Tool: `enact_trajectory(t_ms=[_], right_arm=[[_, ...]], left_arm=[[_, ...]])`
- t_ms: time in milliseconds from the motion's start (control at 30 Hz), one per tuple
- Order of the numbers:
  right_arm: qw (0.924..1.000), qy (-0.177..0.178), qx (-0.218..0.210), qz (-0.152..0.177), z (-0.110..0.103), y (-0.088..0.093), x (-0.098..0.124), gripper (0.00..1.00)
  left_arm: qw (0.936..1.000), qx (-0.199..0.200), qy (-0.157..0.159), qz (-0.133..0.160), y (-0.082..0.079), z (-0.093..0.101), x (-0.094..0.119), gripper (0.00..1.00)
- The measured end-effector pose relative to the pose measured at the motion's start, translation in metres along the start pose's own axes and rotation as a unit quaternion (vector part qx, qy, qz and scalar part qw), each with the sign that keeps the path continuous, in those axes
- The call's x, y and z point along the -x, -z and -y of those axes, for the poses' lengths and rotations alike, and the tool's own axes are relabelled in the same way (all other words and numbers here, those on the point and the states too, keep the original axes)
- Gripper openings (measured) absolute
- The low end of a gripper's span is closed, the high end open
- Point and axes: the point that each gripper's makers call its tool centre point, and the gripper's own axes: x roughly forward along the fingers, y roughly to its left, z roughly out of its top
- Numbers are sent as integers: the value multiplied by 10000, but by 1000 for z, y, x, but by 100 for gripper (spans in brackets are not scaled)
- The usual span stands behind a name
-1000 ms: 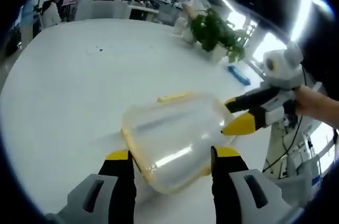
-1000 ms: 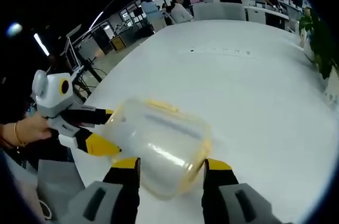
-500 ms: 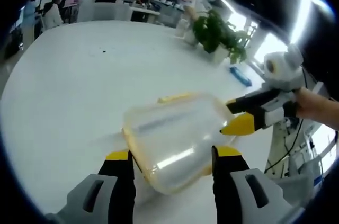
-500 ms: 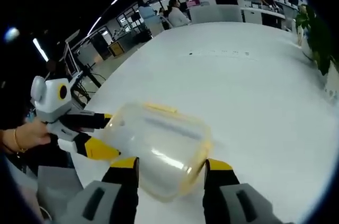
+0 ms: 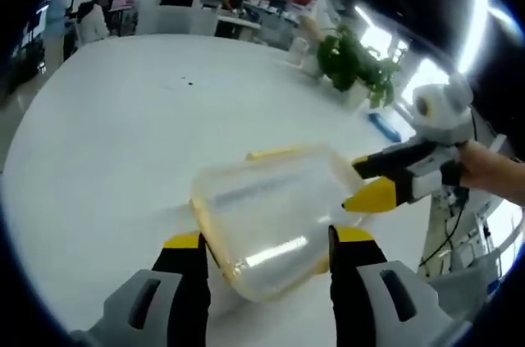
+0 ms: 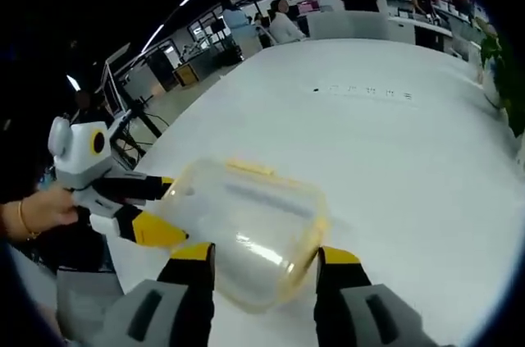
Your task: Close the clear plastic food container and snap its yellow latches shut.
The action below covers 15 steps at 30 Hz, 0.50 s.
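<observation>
Right, left gripper [image 5: 264,242] low on the table [image 5: 107,142], jaws apart w/ the container [image 5: 271,212] sitting between the tips, lid on. One yellow latch [image 5: 275,152] shows on its far edge. Right gripper [image 5: 361,187] comes in from the right, jaws spread at the box's corner, hand [image 5: 492,173] behind it. Plant [image 5: 357,64] at the far edge. In the right gripper view, left gripper [image 6: 160,212] spread at the box's [image 6: 246,228] side; right gripper [image 6: 264,255] open around its near end.

Grey tongs [image 5: 267,244], yellow-tipped black jaws
</observation>
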Motion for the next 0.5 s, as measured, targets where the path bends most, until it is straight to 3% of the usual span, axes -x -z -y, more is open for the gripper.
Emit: enact_trajectory(t_ms=[500], right_arm=[[10000, -1, -6, 63, 5, -29, -21, 47]], left_arm=[[9999, -74, -9, 110, -23, -27, -8, 57]])
